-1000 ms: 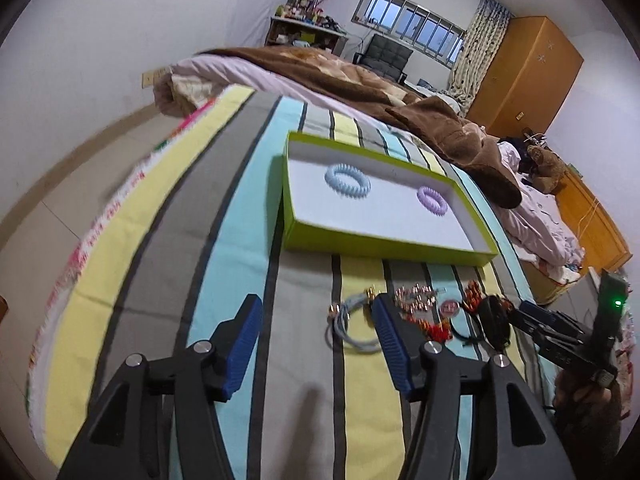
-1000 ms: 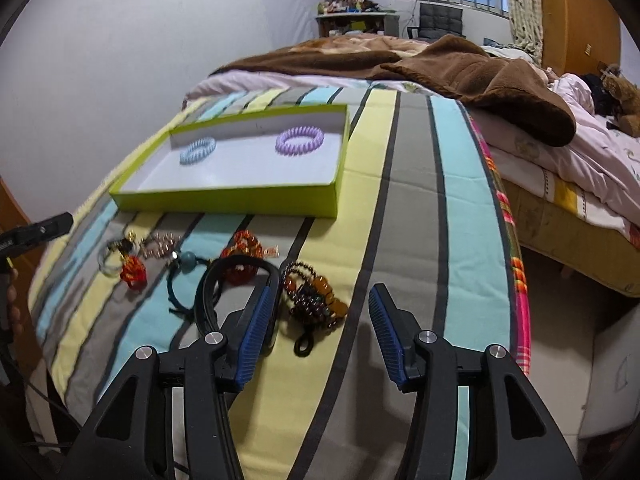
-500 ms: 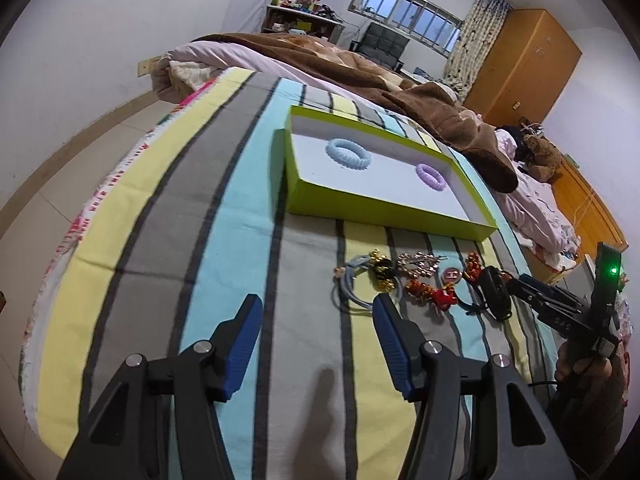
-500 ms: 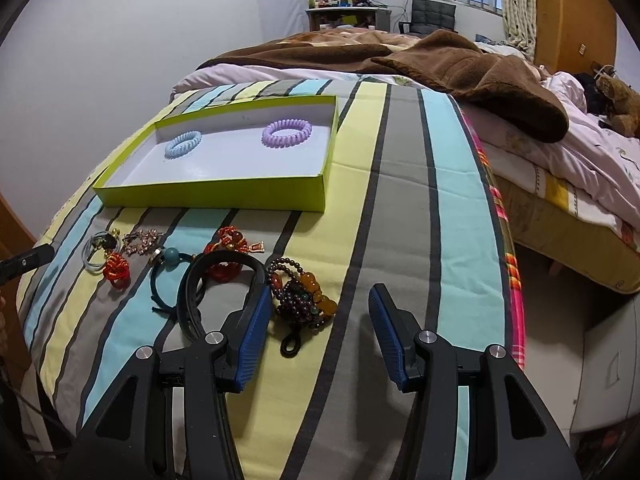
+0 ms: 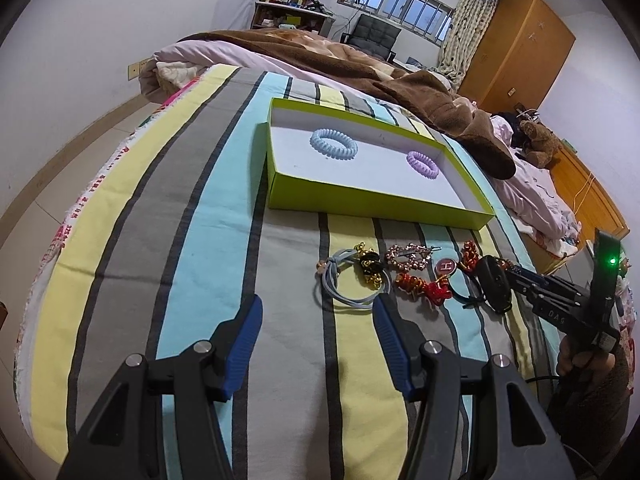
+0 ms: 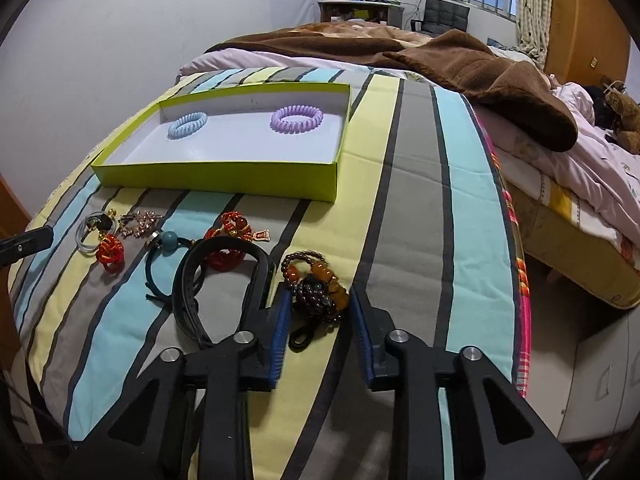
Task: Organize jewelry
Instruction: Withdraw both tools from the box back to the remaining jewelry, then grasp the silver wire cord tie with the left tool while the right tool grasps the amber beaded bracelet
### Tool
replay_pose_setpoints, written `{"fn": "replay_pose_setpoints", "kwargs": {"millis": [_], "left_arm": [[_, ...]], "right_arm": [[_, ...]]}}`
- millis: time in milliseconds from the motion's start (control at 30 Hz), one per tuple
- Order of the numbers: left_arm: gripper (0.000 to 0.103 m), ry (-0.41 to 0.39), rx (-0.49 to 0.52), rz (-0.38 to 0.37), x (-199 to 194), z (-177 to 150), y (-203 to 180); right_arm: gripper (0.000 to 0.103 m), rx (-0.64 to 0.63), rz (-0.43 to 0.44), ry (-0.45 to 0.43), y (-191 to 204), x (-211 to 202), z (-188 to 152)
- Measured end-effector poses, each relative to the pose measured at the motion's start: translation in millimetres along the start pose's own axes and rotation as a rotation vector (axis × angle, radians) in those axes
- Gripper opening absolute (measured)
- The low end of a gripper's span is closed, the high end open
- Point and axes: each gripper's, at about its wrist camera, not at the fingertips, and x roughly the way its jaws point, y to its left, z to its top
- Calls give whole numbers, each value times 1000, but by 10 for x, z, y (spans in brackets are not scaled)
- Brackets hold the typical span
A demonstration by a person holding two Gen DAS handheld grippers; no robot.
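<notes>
A green box on the striped bed holds a blue coil hair tie and a purple one. In front of it lies loose jewelry. My right gripper is down over a brown and amber bead bracelet. Its jaws are closing with the bracelet between the pads, and thin gaps show on both sides. My left gripper stands open and empty just short of a grey hair tie.
A black band, red knot charms, a sparkly clip and a teal bead tie lie in a row before the box. A brown blanket covers the bed's far end. The bed edge drops off at right.
The right jaws have narrowed from wide open to close around the bead bracelet. The left gripper has drawn back slightly from the grey hair tie and stays open.
</notes>
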Motion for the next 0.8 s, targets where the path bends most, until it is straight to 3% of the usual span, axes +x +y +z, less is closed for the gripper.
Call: {"fn": "replay_pose_setpoints", "kwargs": {"millis": [233, 433, 533, 667, 800], "left_arm": [[59, 16, 26, 13, 104, 36, -78], [58, 36, 70, 76, 273, 82, -177], [52, 35, 97, 96, 308, 80, -213], [36, 37, 122, 152, 348, 99, -222], [33, 41, 151, 172, 372, 117, -242]], "right_arm": [[28, 62, 4, -52, -98, -114, 11], [28, 84, 15, -78, -120, -204, 1], [28, 83, 14, -84, -106, -227, -11], [28, 84, 16, -89, -106, -236, -2], [28, 85, 20, -91, -109, -238, -5]]}}
